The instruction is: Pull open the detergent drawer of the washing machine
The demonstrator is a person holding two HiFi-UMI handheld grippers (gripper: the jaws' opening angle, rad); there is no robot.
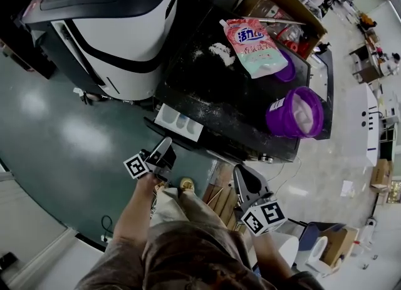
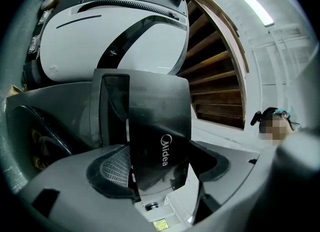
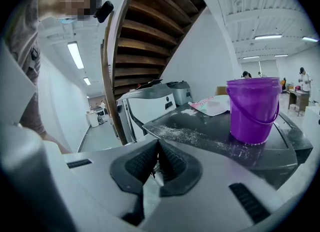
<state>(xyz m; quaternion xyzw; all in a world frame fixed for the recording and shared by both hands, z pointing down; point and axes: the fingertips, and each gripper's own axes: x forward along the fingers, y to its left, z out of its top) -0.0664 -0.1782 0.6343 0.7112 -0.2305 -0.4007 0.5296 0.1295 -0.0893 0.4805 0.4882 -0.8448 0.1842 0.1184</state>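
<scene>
The washing machine has a black top, and its white detergent drawer juts out from the front. My left gripper is at the drawer's front edge. In the left gripper view the dark drawer front, with its Midea logo, stands between the wide jaws of my left gripper. It lies close to one ribbed pad, and a sliver of light shows at the other side. My right gripper hangs back to the right of the drawer. My right gripper is shut with nothing in it.
On the washer's top are a purple bucket, a detergent pouch and spilled powder. A big white and black machine stands to the left, a cardboard box behind. A wooden staircase rises nearby.
</scene>
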